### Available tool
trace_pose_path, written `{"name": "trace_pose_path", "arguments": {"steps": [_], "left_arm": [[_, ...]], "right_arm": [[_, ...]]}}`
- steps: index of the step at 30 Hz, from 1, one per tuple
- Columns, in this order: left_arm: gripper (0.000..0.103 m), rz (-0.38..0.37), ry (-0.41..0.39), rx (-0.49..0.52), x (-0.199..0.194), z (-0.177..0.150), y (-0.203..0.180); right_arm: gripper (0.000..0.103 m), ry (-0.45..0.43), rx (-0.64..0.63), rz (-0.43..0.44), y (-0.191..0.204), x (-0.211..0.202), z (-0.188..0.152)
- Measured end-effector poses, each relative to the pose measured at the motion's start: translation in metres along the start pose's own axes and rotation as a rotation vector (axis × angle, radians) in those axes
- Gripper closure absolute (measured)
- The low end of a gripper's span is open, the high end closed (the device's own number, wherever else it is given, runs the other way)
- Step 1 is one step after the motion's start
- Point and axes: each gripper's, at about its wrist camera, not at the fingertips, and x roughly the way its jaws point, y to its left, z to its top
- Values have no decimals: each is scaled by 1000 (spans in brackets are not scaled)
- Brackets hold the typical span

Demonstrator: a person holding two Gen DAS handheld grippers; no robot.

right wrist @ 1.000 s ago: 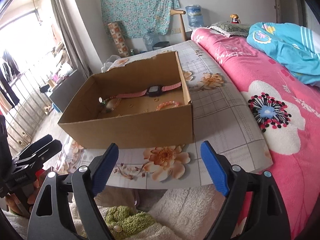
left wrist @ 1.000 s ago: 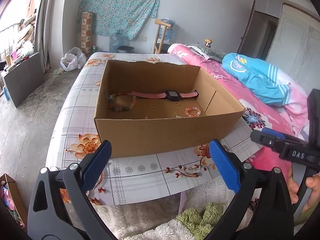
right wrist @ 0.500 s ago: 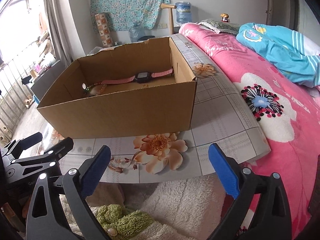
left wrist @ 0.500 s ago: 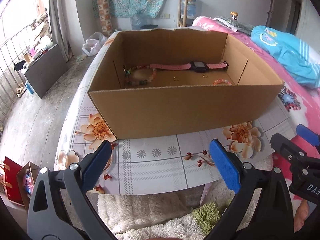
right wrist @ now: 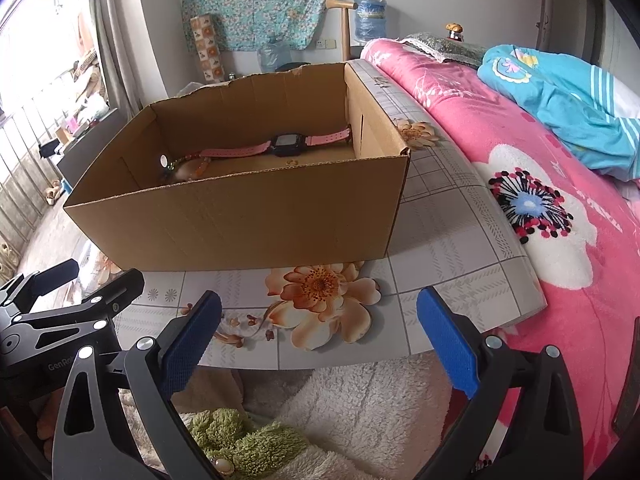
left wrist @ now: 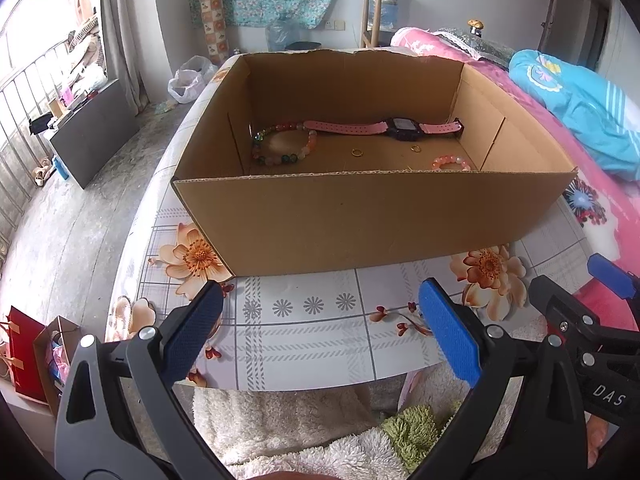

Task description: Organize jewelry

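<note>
An open cardboard box (left wrist: 360,220) (right wrist: 240,220) stands on a floral-patterned board. Inside lie a pink-strapped watch (left wrist: 384,127) (right wrist: 280,146), a multicoloured bead bracelet (left wrist: 282,146) (right wrist: 188,170), a small pink bead bracelet (left wrist: 450,162) and two small gold rings (left wrist: 356,153). My left gripper (left wrist: 320,332) hangs open in front of the box's near wall, nothing between its blue pads. My right gripper (right wrist: 318,336) is also open and empty, off the box's near right corner. Each gripper shows at the edge of the other's view.
The board (right wrist: 440,248) lies on a bed with a pink flowered blanket (right wrist: 540,200) and a blue blanket (right wrist: 560,92) to the right. Fluffy white and green fabric (right wrist: 320,420) sits below the grippers. Bare floor (left wrist: 80,208), a red bag (left wrist: 24,348) and clutter lie left.
Both grippers have come closer to the box and tilted downward, so the box looms larger. The right gripper's jaws have spread a little wider.
</note>
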Motion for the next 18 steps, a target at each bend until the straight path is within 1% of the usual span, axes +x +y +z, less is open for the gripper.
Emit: {"name": "trace_pose_path", "arguments": {"steps": [18], "left_arm": [[8, 7, 3, -16, -1, 0, 5]], "right_arm": [[7, -7, -12, 5, 3, -3, 2]]}}
